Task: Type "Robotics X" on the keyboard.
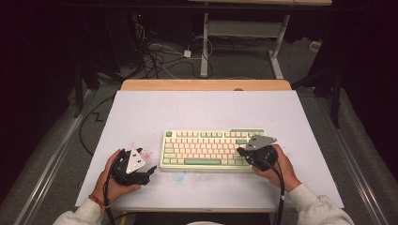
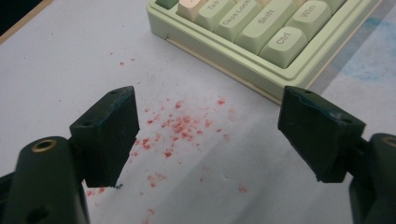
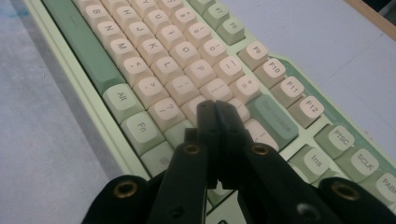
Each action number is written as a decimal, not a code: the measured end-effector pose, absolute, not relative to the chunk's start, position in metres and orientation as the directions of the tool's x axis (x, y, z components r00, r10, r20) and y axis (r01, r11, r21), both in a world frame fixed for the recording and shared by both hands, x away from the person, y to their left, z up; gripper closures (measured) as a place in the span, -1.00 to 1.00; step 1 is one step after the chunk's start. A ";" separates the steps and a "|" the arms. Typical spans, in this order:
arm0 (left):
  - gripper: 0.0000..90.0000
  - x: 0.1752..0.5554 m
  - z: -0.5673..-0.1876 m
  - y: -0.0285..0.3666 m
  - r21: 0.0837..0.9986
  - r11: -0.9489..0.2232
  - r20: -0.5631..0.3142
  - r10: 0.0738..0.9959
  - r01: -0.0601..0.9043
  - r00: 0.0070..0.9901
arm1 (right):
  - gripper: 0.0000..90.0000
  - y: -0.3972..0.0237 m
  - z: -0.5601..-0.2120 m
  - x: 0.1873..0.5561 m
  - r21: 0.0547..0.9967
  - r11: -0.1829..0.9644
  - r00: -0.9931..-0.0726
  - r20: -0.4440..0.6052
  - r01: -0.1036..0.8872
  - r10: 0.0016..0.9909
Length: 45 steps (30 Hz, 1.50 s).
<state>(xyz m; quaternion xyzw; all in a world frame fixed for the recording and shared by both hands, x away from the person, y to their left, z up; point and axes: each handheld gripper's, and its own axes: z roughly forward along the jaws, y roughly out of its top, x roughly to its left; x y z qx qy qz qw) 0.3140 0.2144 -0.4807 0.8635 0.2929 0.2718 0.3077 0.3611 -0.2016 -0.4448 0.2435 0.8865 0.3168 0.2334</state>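
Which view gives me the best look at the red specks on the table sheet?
The left gripper view: the red specks lie sharp and close between the open jaws of the left gripper, just short of the keyboard corner. The high view shows them as a faint pink smudge between that gripper and the keyboard. The right gripper view looks along the keys instead.

Overhead forward-down; gripper views close; share keyboard (image 1: 213,150).

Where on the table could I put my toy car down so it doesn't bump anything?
Best spot: the wide bare white mat behind the keyboard, up to the wooden edge. The front is crowded: the left gripper by the red specks, the right gripper over the keys.
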 end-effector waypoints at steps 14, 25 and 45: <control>-0.51 0.311 -0.478 0.212 0.683 -0.647 0.299 0.672 0.340 0.677 | 1.00 -0.212 -0.454 0.357 0.676 0.676 -0.767 -0.256 0.293 0.588; 0.15 0.306 -0.465 0.215 0.729 -0.597 0.232 0.677 0.336 0.699 | 1.00 -0.213 -0.459 0.354 0.684 0.665 -0.760 -0.251 0.299 0.600; 0.96 0.314 -0.448 0.200 0.724 -0.605 0.163 0.616 0.331 0.771 | 1.00 -0.212 -0.460 0.353 0.686 0.664 -0.754 -0.258 0.298 0.604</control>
